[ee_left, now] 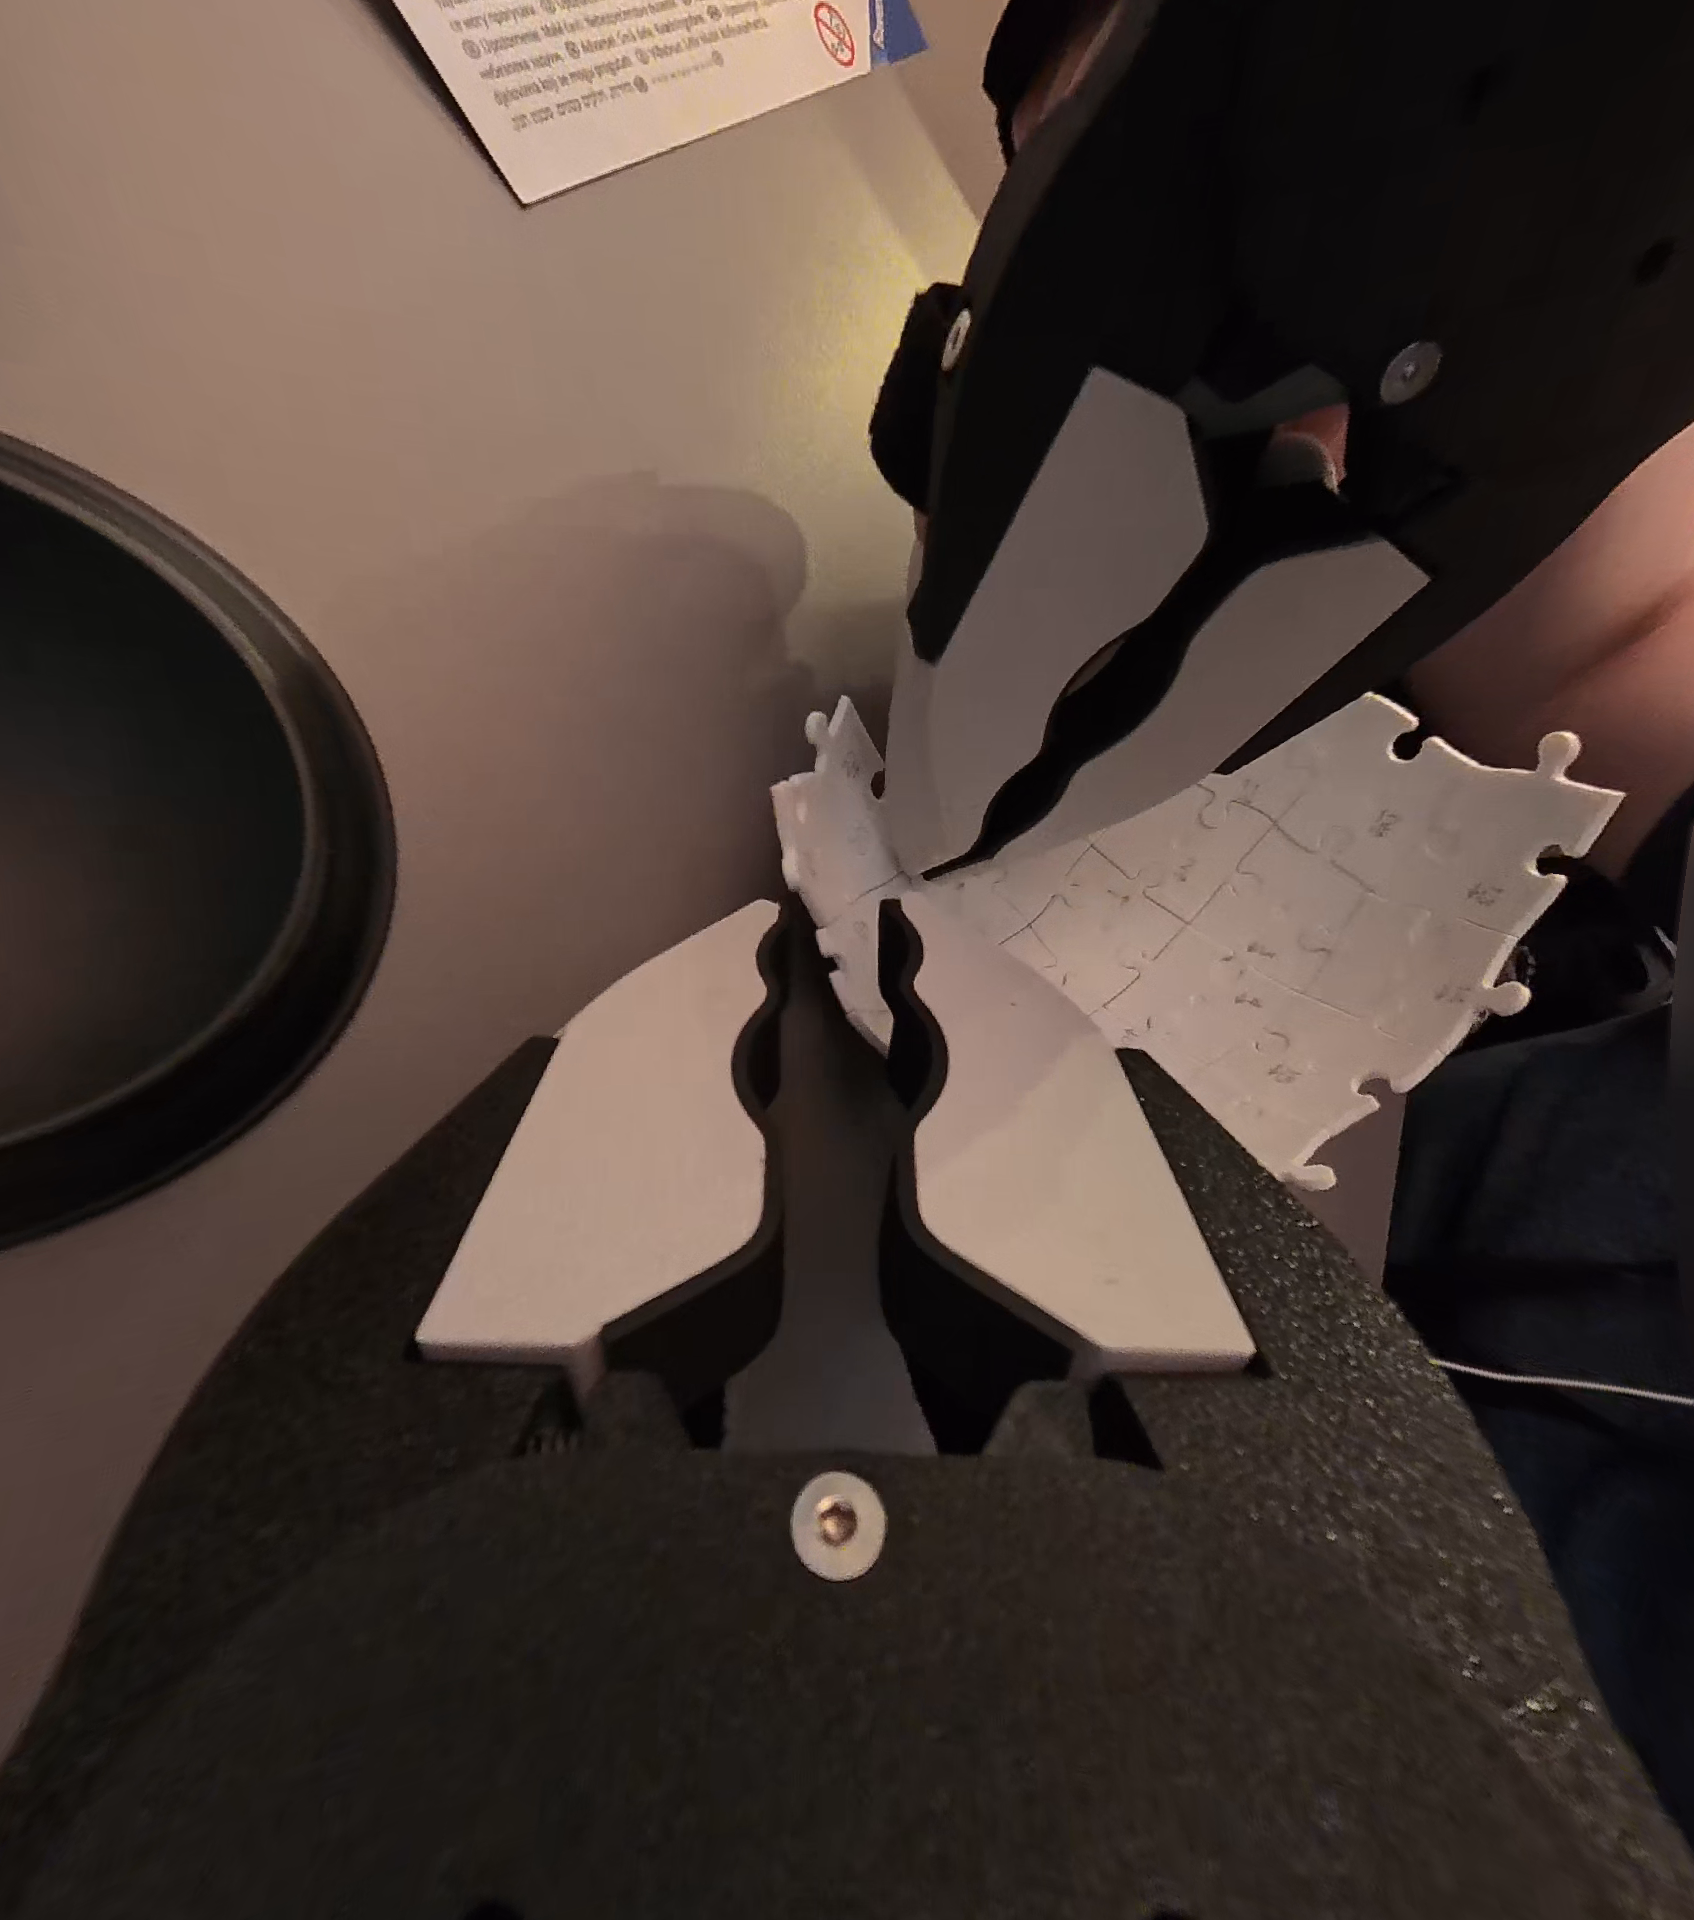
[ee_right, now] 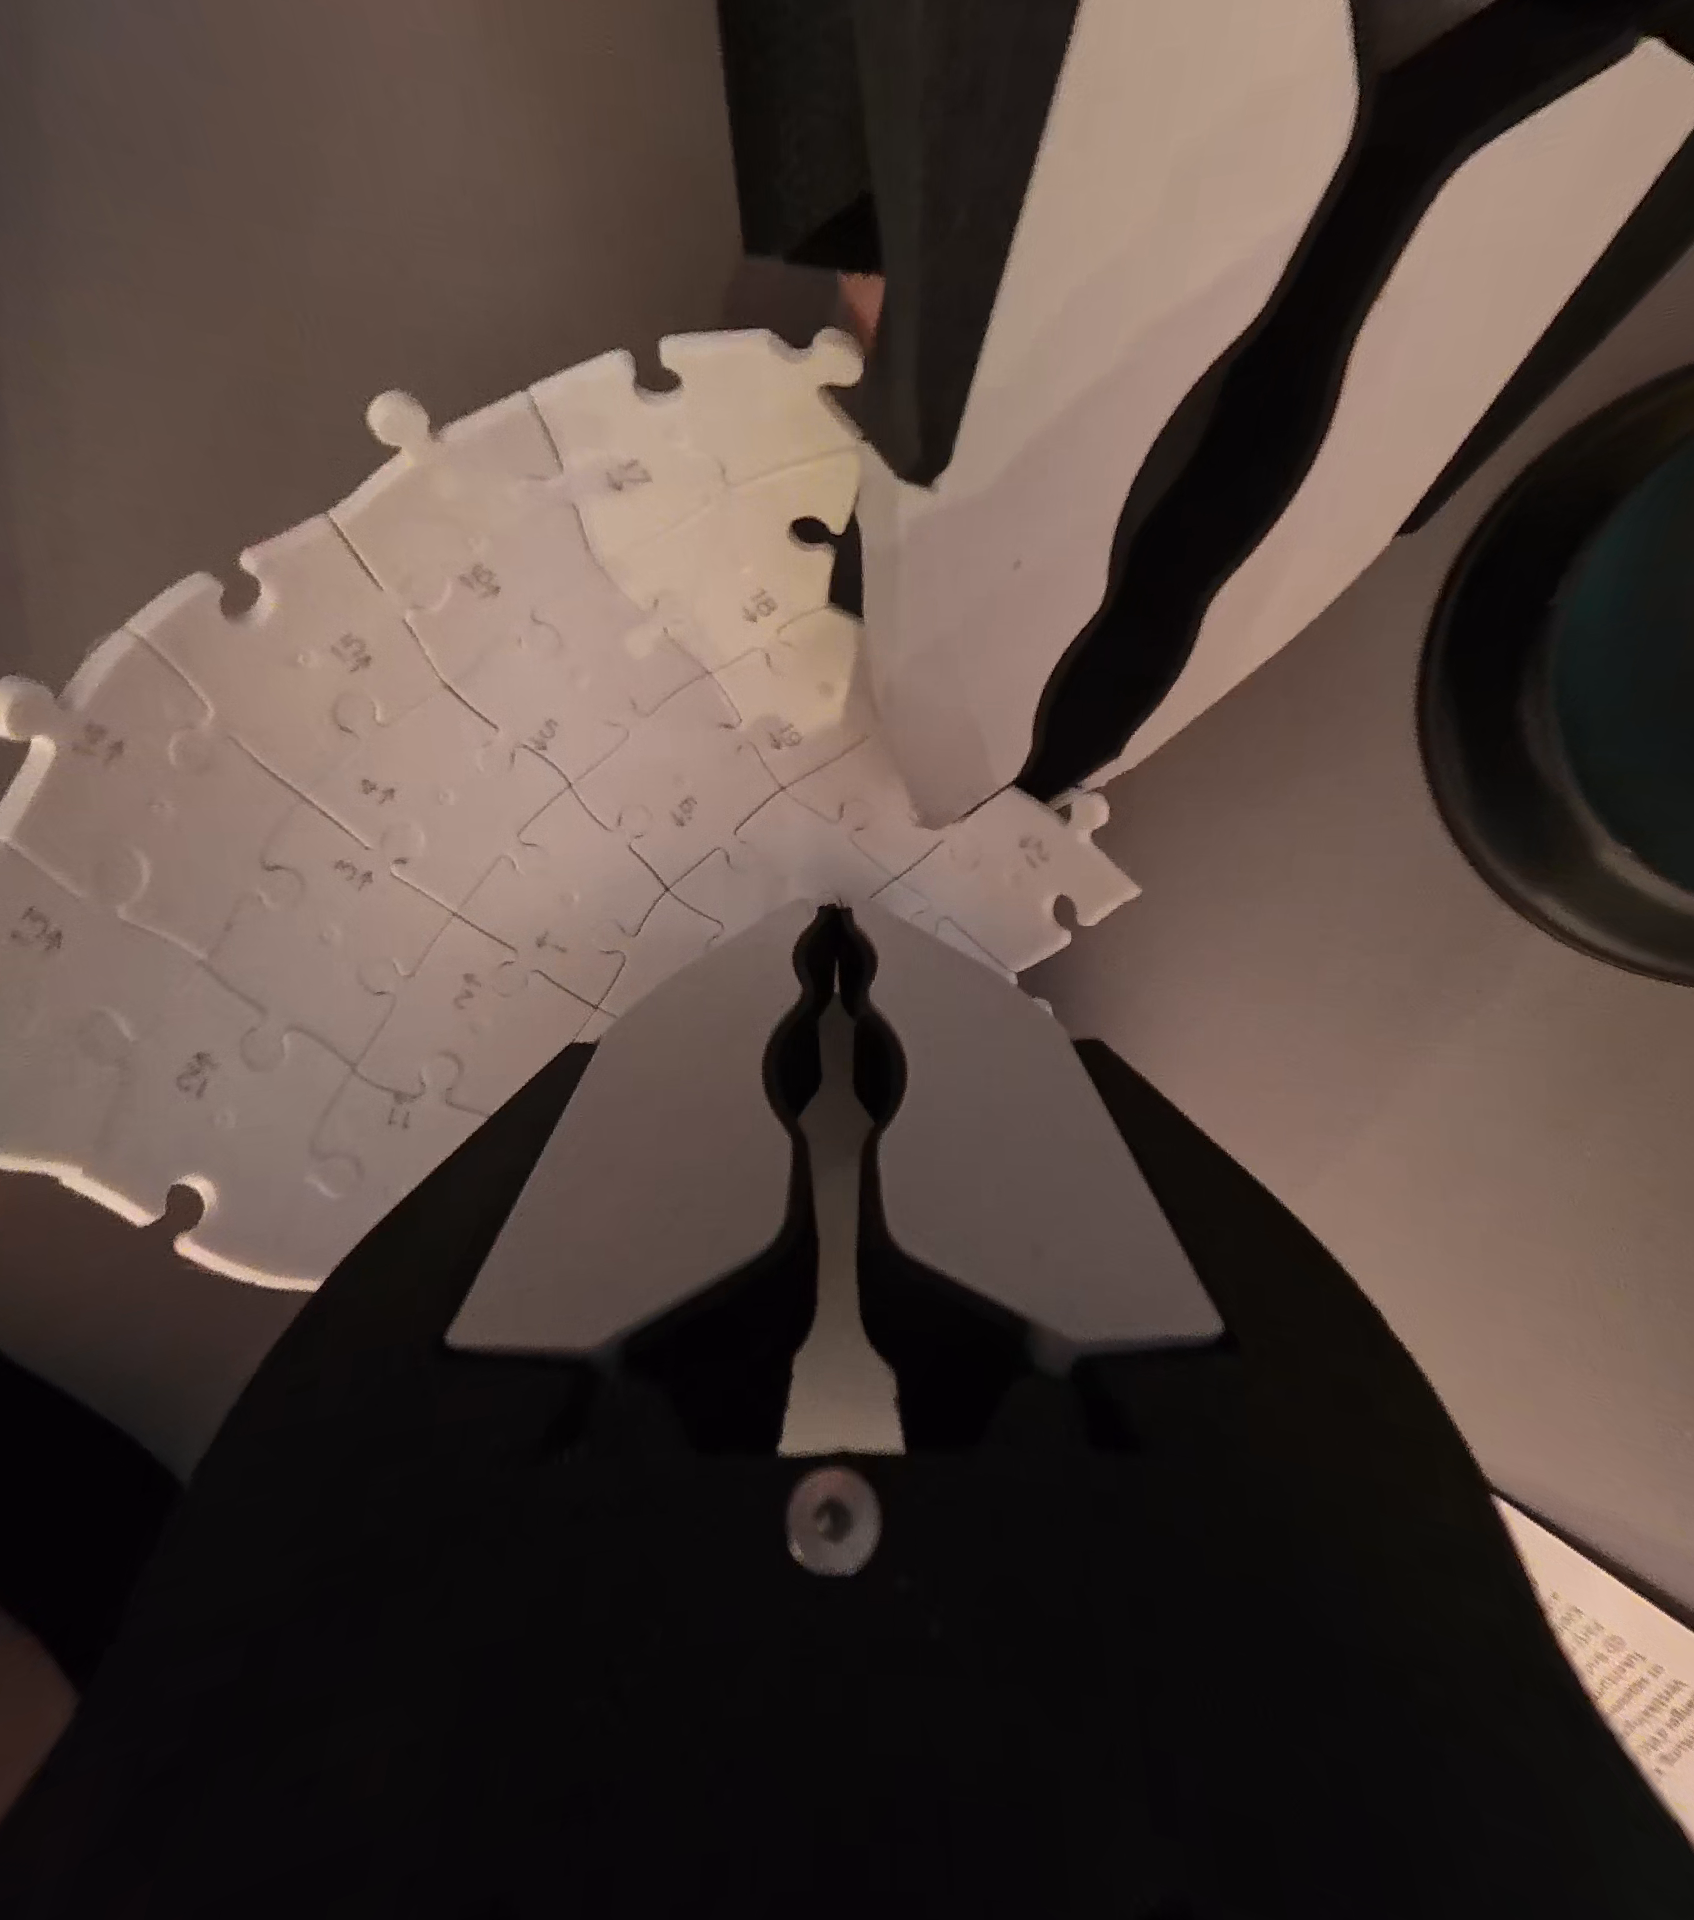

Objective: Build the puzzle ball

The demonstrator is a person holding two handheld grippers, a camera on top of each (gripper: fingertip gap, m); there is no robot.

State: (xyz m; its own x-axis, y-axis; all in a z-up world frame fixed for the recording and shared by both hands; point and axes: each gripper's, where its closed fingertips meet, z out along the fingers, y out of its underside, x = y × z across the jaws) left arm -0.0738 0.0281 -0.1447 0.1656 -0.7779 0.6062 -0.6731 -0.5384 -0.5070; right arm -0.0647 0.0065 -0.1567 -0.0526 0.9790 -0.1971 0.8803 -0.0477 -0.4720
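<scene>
Puzzle work sits in the air between the two tools: a curved white sheet of interlocked plastic puzzle pieces (ee_right: 323,852), numbered on its inner face, held clear of the grey tabletop (ee_left: 407,416). At its narrow end a single white puzzle piece (ee_right: 1040,883) juts out with its knob and notch free.

The right gripper (ee_right: 835,920) has its jaws pressed almost together on the sheet's edge, just where the single piece joins the rest. The left gripper (ee_right: 1014,795) comes in from the far side, its jaws nearly closed, tips pinching the same narrow end right beside the knob. In the left wrist view the left gripper's tips (ee_left: 838,914) straddle the sheet edge-on, and the right gripper (ee_left: 936,862) bites down from above.

Both grips meet at one corner of the sheet, so its long axis runs away from the jaws toward the right gripper's left side, unsupported. I judge the seam at the end piece is being seated; both tools are equally near it.

Farther out on the tabletop lie a round black dish (ee_left: 95,831), toward one edge, and a white printed leaflet (ee_left: 635,73) beyond.
</scene>
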